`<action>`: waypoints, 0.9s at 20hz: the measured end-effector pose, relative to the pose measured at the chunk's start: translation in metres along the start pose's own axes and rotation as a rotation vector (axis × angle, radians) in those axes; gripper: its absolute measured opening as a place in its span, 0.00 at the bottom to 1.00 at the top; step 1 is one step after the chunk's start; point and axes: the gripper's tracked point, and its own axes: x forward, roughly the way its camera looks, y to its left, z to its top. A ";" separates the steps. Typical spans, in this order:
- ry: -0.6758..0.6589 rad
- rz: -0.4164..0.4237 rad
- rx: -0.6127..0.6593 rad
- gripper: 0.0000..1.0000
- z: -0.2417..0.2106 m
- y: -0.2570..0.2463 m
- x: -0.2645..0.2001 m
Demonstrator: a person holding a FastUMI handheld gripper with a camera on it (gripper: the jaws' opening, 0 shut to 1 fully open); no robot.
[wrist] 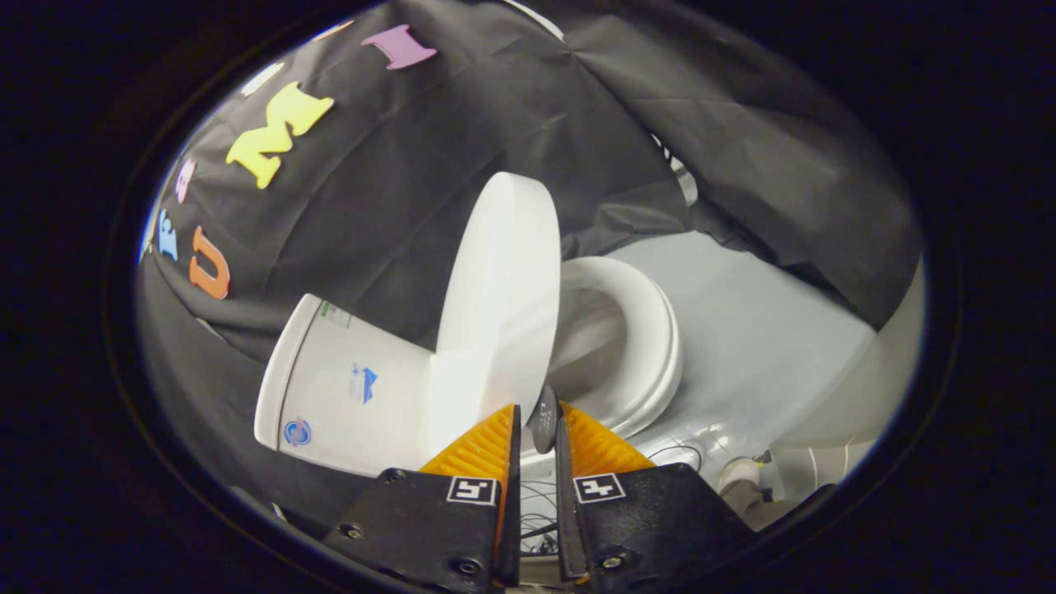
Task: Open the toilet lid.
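The white, smooth-plastic oval toilet lid point(503, 289) stands raised on edge, tilted away from the bowl and leaning toward the white ceramic cistern point(346, 388), which lies just beside it and carries a few small stickers on its face. On the other side of the lid, the white oval toilet seat ring point(652, 346) lies flat on the bowl, its hollow showing between ring and lid. The gripper point(538, 421) sits right at the lid's near edge: its jaws are drawn close together, with only a narrow slit between them, and in that slit a small dark, rounded tab point(544, 419) is pinched, both fingers pressing on its sides. This tab sits against the lower rim of the lid, touching it or nearly so; whether it is fixed to the lid cannot be told. Beyond the toilet, a pale grey glossy floor point(759, 330) spreads toward the draped black cloth wall point(495, 124). Near the fingers, on the floor, thin dark cables point(676, 452) trail past a pale pipe fitting point(738, 474).
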 end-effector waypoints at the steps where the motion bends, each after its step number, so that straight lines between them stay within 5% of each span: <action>1: -0.008 -0.003 -0.025 0.21 0.000 0.006 -0.002; 18: -0.084 -0.040 -0.230 0.21 -0.001 0.079 -0.029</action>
